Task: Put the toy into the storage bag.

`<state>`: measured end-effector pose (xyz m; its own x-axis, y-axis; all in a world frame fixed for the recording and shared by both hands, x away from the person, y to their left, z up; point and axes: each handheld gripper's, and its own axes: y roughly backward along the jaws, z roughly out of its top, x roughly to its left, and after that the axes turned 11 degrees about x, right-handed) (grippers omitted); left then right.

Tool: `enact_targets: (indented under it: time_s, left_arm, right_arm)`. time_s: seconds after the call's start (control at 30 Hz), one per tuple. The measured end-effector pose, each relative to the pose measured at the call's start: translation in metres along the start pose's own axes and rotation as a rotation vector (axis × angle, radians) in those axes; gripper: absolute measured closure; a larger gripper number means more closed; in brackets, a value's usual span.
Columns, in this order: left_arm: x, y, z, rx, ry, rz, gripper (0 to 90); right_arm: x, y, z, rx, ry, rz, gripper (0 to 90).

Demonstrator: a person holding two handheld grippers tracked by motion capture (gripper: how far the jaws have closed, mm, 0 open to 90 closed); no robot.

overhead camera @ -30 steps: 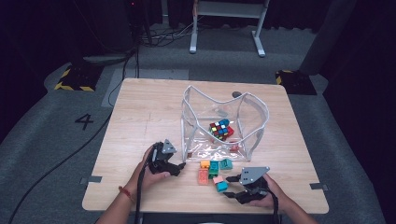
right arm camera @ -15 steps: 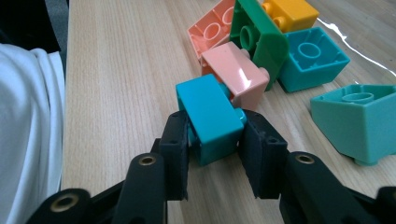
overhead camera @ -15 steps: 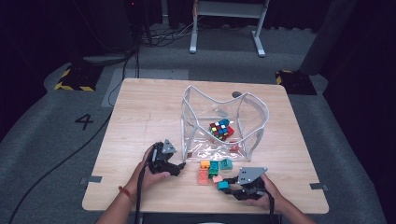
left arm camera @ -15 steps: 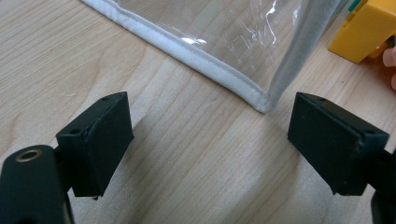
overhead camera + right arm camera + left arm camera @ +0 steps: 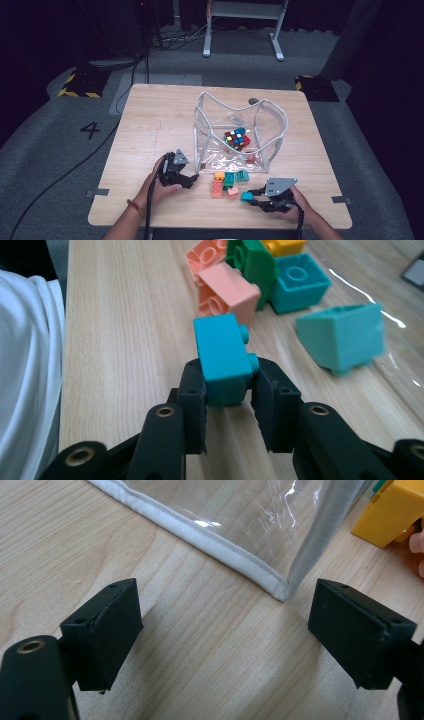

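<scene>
Teal studded plastic brick, blocky, between ribbed black right gripper jaws.

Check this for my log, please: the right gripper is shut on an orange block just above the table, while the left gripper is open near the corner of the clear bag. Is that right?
Not quite: the block in the right gripper is teal, not orange, as the right gripper view shows. The rest holds: the left gripper is open near the clear bag.
</scene>
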<state>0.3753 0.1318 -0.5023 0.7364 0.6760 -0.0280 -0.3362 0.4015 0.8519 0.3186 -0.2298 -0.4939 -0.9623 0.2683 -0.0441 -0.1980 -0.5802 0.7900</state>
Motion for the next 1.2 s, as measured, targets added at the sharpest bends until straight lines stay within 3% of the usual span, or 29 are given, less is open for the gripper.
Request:
enact_targets:
  time_s: [0.23,0.33,0.6,0.97,1.2]
  left_arm:
    - [0.0,0.0,0.0,-0.001,0.003,0.001,14.0]
    - [0.0,0.0,0.0,0.0,0.0,0.0,14.1]
    - [0.0,0.0,0.0,0.0,0.0,0.0,14.0]
    - [0.0,0.0,0.0,0.0,0.0,0.0,14.0]
    - [0.0,0.0,0.0,0.0,0.0,0.0,14.0]
  right_arm:
    - [-0.011,0.021,-0.014,0.012,-0.056,-0.045,68.1]
    - [-0.02,0.03,-0.021,0.004,-0.069,-0.086,68.1]
    - [-0.048,0.058,-0.042,-0.041,-0.195,-0.185,68.1]
    - [-0.076,0.086,-0.06,-0.073,-0.306,-0.336,68.2]
    - [-0.092,0.097,-0.062,-0.097,-0.371,-0.371,68.2]
